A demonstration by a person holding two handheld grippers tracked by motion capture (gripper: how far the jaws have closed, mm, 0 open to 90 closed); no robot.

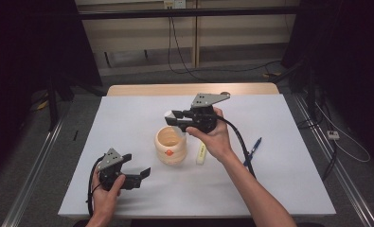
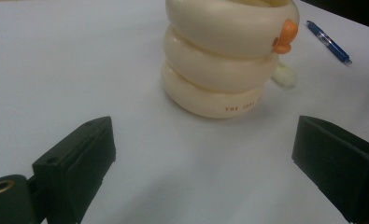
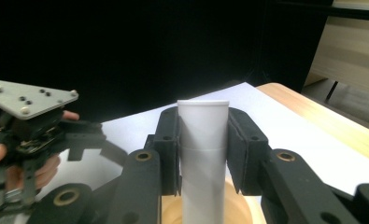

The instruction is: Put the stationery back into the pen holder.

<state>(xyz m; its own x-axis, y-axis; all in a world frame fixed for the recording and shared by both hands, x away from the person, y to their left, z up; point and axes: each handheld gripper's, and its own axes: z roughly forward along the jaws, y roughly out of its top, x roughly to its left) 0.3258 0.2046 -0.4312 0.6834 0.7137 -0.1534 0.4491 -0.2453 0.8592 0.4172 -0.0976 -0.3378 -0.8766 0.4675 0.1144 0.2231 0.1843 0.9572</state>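
Note:
A cream pot built of three stacked rings, with an orange beak on its side, stands mid-table. My right gripper hovers just above its far rim, shut on a white tube. In the right gripper view the tube stands upright between the pads, its lower end over the pot's mouth. My left gripper rests near the front left of the table, open and holding nothing. The left gripper view puts the pot ahead of the open left gripper.
A blue pen lies to the right of the pot. A pale yellow stick lies right beside the pot. The white table top ends in a wooden strip at the far edge. Cables run across the floor beyond.

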